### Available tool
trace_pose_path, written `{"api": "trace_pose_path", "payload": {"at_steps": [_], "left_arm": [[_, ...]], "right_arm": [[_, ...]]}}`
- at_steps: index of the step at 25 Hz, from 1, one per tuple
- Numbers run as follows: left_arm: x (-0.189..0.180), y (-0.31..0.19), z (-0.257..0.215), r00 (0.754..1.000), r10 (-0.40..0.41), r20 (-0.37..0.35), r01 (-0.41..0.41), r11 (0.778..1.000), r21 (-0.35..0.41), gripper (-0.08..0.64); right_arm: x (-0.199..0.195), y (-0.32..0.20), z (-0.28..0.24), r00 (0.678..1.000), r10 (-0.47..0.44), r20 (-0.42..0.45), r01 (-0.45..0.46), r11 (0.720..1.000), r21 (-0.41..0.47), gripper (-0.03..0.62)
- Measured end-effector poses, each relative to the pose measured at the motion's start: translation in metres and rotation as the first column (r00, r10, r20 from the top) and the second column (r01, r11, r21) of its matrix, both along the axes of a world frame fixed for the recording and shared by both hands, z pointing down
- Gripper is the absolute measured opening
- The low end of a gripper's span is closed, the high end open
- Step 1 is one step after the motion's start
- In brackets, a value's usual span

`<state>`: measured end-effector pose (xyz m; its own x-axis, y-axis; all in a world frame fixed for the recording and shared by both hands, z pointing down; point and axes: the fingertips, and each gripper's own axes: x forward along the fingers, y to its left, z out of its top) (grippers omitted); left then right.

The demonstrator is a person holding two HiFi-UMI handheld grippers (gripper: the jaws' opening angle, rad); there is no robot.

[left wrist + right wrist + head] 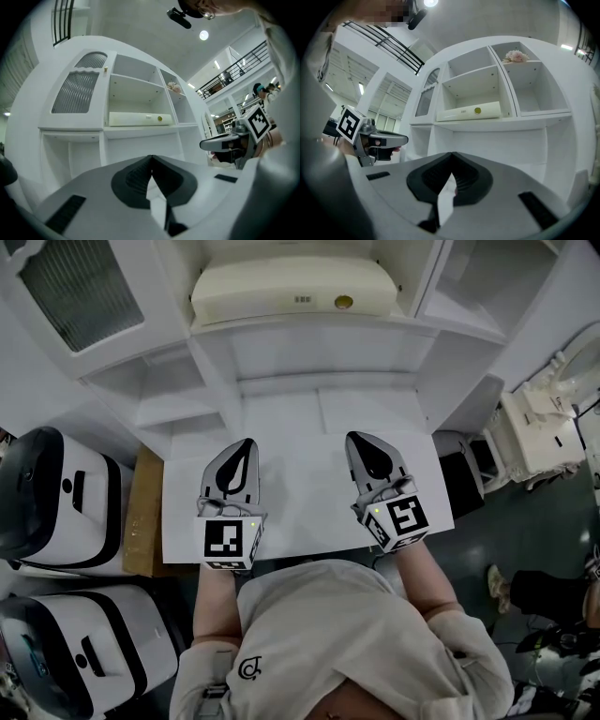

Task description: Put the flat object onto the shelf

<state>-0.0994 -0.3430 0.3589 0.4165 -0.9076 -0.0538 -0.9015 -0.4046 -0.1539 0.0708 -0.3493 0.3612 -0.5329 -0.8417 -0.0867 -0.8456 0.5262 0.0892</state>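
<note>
left gripper (246,446): jaws closed, pad tips touching, nothing between them. it is held level above the white tabletop (300,432), pointing at the white shelf unit (309,352).

right gripper (362,440): jaws closed tip to tip, empty. it is held level beside the left gripper, well apart from it, pointing the same way.

cream flat oblong panel (295,292) with a small round yellow mark: it lies flat on the bottom board of the unit's middle compartment, long side along the front edge. neither gripper touches it.

a pale pink flower-like ornament (515,56) sits on the upper board of the compartment to the right. two white appliances with black fronts (56,498) stand left of the table.
</note>
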Motion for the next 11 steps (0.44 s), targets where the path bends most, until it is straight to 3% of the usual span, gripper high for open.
{"api": "trace_pose_path", "payload": {"at_steps": [3, 11], "left_arm": [[-0.0027, -0.0034, -0.0028, 1.000, -0.004, 0.018, 0.003, 1.000, 0.011, 0.012], [-0.0019, -0.0079, -0.0007, 0.998, 0.063, -0.015, -0.063, 0.998, -0.007, 0.012]], "right_arm": [[-0.0027, -0.0004, -0.0001, 1.000, 0.009, 0.001, -0.009, 1.000, -0.003, 0.006], [-0.0025, -0.0017, -0.0005, 0.999, 0.038, -0.001, -0.038, 0.999, 0.012, 0.006]]}}
